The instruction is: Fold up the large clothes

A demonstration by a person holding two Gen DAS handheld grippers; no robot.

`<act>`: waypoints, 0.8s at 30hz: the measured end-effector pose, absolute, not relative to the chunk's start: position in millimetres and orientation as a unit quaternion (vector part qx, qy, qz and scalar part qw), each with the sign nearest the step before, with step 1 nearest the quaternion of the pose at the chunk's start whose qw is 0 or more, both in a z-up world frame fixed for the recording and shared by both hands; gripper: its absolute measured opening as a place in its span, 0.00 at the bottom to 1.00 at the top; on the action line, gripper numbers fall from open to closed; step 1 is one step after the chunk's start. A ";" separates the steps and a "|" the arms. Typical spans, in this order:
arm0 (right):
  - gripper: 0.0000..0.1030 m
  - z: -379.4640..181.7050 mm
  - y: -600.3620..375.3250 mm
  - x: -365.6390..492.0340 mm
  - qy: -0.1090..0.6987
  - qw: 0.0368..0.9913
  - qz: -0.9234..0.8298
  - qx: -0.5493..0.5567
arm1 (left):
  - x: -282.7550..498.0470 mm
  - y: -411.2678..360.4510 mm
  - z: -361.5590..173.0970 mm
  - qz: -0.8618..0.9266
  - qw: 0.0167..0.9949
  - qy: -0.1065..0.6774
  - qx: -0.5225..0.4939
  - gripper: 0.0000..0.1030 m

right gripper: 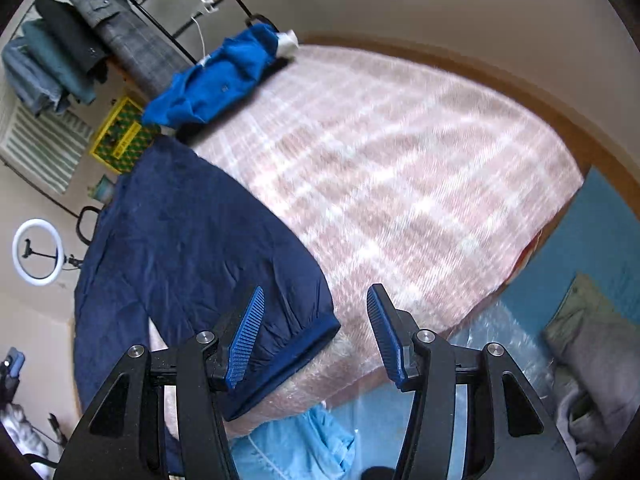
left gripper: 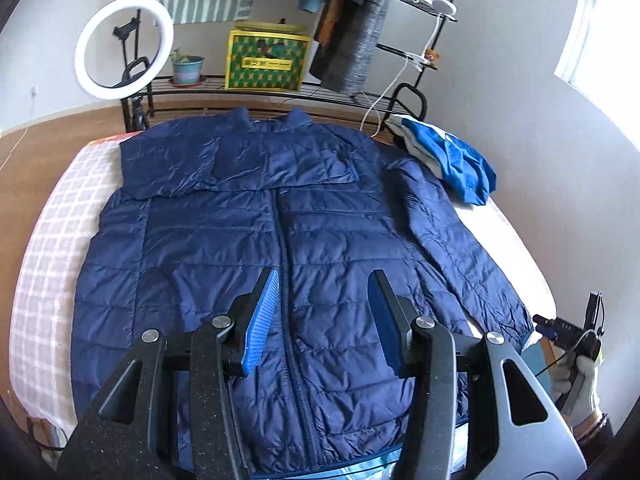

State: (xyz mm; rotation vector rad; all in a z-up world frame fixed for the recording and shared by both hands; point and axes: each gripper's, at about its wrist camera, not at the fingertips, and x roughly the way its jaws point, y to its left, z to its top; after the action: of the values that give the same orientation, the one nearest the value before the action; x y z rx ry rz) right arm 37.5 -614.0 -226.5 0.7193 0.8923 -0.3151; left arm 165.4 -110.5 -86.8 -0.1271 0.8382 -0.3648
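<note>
On the far left of my left-wrist view, the pink-and-white checked bedsheet [left gripper: 48,248] shows bare beside the garment, and a white ring light on a black stand [left gripper: 124,46] rises behind the bed's corner. The navy quilted puffer jacket [left gripper: 224,232] lies flat and face-up across the bed, collar toward the black wire rack, zip running down the middle; one sleeve is folded across the chest while the other stretches out along the jacket's right side. My left gripper [left gripper: 322,280] hangs over the jacket's lower front, its blue-padded fingers spread with nothing pinched between them, the zip line showing just inside the left pad. A crumpled bright-blue garment [left gripper: 460,164] lies near the bed's far right corner, close to the outstretched sleeve's shoulder.

In my right-wrist view, the jacket's outstretched sleeve [right gripper: 192,264] runs down the left side, its dark ribbed cuff [right gripper: 296,348] lying at the edge of the mattress. My right gripper [right gripper: 316,296] is above that cuff end with its jaws parted and gripping nothing; the cuff sits under the left finger. To the right stretches the blurred checked sheet.
</note>
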 end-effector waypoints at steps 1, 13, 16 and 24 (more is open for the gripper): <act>0.51 -229.8 -613.1 36.0 0.423 0.828 -0.146 0.338 | 166.0 -107.3 -87.8 -0.173 0.896 0.405 -0.062 0.47; 0.10 -231.3 -592.7 48.7 0.437 0.832 -0.138 0.314 | 165.9 -89.5 -84.7 -0.163 0.899 0.401 -0.069 0.47; 0.06 -218.2 -588.7 52.4 0.425 0.841 -0.144 0.301 | 166.9 -86.6 -83.7 -0.161 0.901 0.398 -0.067 0.47; 0.05 -135.6 -554.9 89.4 0.376 0.888 -0.112 0.241 | 178.5 -66.6 -84.4 -0.149 0.902 0.399 -0.064 0.47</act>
State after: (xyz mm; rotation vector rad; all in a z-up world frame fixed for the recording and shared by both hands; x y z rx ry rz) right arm 89.4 -554.9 -135.6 0.5010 0.7811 -0.2323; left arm 178.5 -66.6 -84.4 -0.1329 0.8260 -0.3072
